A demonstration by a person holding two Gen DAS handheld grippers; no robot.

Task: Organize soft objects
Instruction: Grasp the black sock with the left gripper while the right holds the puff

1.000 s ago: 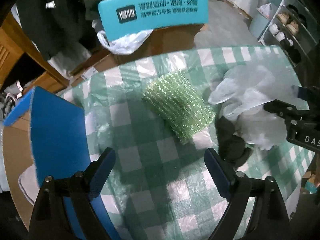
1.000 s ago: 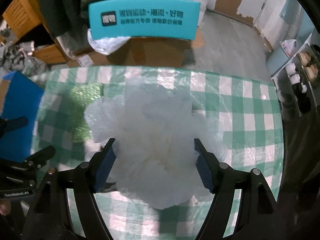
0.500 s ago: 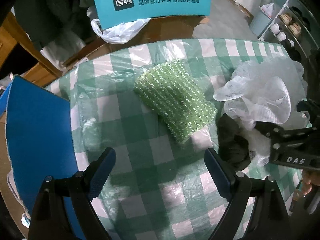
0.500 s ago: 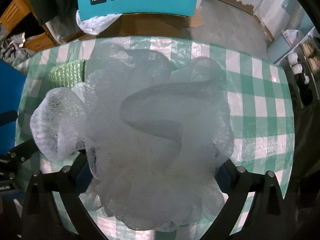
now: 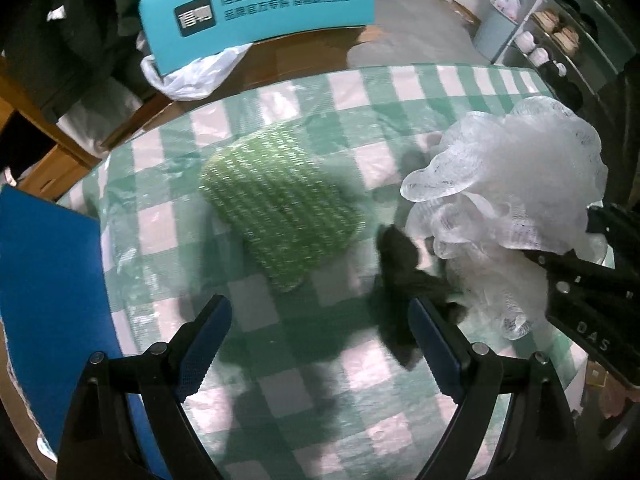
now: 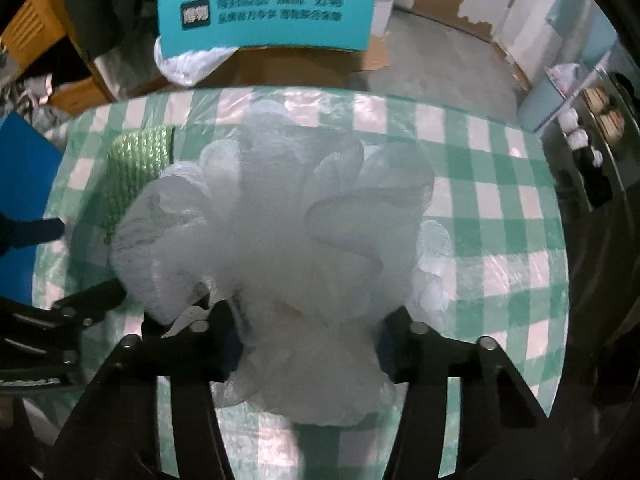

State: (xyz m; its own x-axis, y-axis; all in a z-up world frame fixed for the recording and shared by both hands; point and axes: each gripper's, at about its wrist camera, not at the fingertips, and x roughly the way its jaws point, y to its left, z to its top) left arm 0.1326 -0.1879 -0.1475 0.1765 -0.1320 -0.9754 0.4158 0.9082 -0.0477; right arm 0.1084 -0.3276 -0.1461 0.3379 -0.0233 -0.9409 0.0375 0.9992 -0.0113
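Note:
A white mesh bath puff (image 6: 280, 240) fills the right wrist view. My right gripper (image 6: 308, 344) is shut on it and holds it above the green-checked table (image 6: 500, 208). The puff also shows at the right of the left wrist view (image 5: 516, 188). A green glittery sponge (image 5: 276, 208) lies on the table ahead of my left gripper (image 5: 316, 344), which is open and empty. The sponge shows partly behind the puff in the right wrist view (image 6: 136, 160). A dark cloth (image 5: 408, 276) lies under the puff by my left gripper's right finger.
A blue bin (image 5: 52, 292) stands at the table's left edge. A teal chair back (image 5: 256, 8) with a white plastic bag (image 5: 192, 76) is beyond the far edge. Shelves with shoes (image 5: 560, 40) stand at the far right.
My right gripper has closed on the bath puff and lifted it off the table. My left gripper has drawn nearer the green sponge and stays open.

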